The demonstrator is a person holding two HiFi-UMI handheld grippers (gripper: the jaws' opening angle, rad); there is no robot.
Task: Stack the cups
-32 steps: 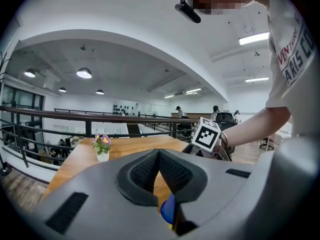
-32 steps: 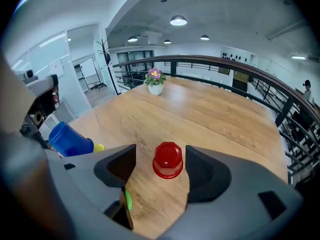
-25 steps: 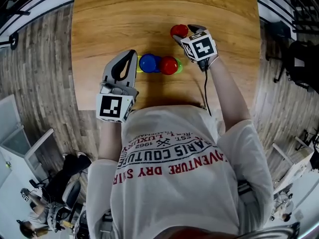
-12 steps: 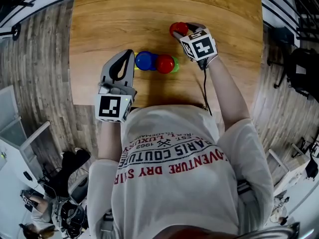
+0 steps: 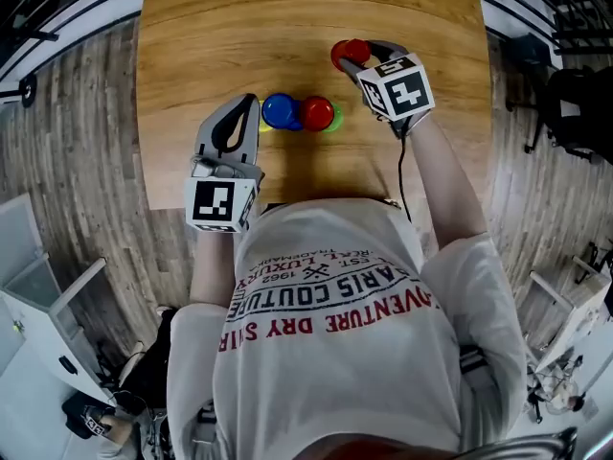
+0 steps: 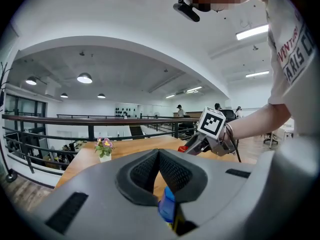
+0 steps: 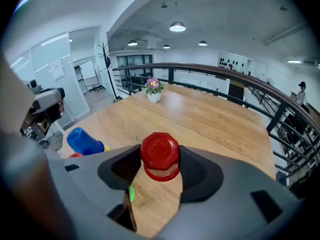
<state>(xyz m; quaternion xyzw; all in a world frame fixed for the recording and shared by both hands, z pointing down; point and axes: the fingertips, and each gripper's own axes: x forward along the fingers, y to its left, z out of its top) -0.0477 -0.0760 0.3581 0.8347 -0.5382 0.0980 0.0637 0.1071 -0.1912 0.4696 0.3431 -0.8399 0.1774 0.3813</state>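
Gripping a red cup by its sides, the right gripper has 1 pad on each side of it. The jaws have just been closing with that cup between them. The cup sits upside down at the fingertips, its flat base turned up toward the gripper's camera and its wider rim toward the table. No view shows whether the rim touches the wood. In the right gripper view, a blue cup lies on its side to the left of these fingers, apart from them. A yellow cup shows as a sliver at the blue cup's near end, and a green cup peeps out just under the left finger. In the head view these lie in 1 short row between the 2 grippers, nearer the person than the right fingertips. From left to right the row runs yellow, blue, another red cup and green. The left gripper has its jaws closed, pad tips meeting with nothing between them. The blue cup lies just beside its fingertips, low and a little to their right in the left gripper view. I cannot tell whether they touch. Beyond both sets of fingers, at the far edge of the table, stands a small flower pot. Past that runs a dark railing.
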